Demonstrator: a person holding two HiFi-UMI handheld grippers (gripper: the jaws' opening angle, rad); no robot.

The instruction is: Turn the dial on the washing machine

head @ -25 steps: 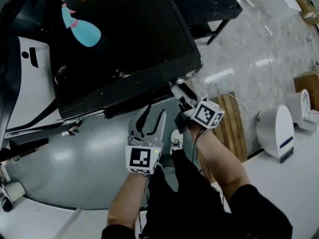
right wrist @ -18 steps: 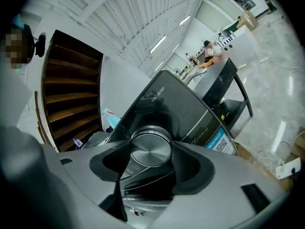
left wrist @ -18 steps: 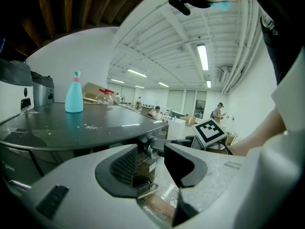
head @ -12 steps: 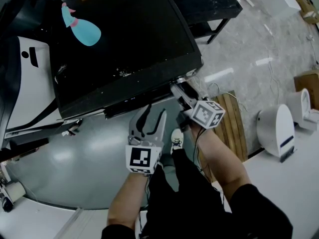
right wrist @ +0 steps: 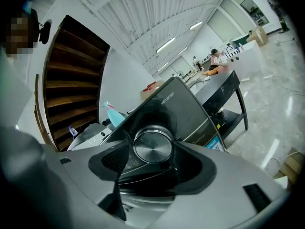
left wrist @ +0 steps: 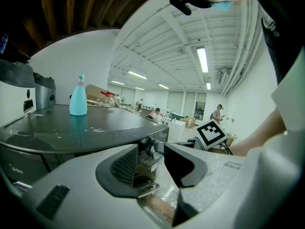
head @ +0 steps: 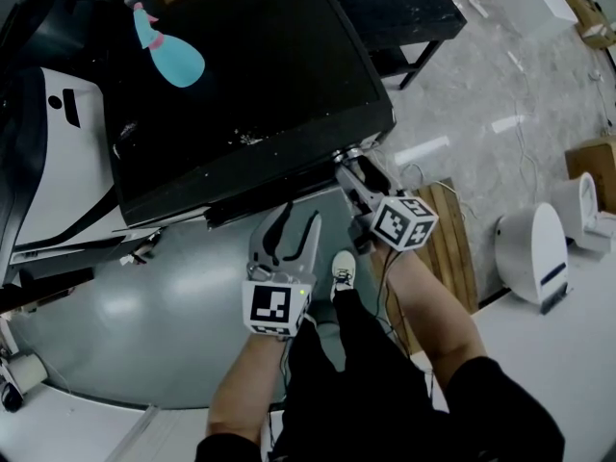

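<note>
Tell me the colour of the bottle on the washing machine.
The bottle is turquoise with a pink collar; head view shows it best.

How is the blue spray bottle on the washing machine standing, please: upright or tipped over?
Upright: the spray bottle stands on its base on the washing machine's top, nozzle up.

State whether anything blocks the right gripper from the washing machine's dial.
Nothing visible does: the dial already sits between the right gripper's jaws, which have just been opening.
</note>
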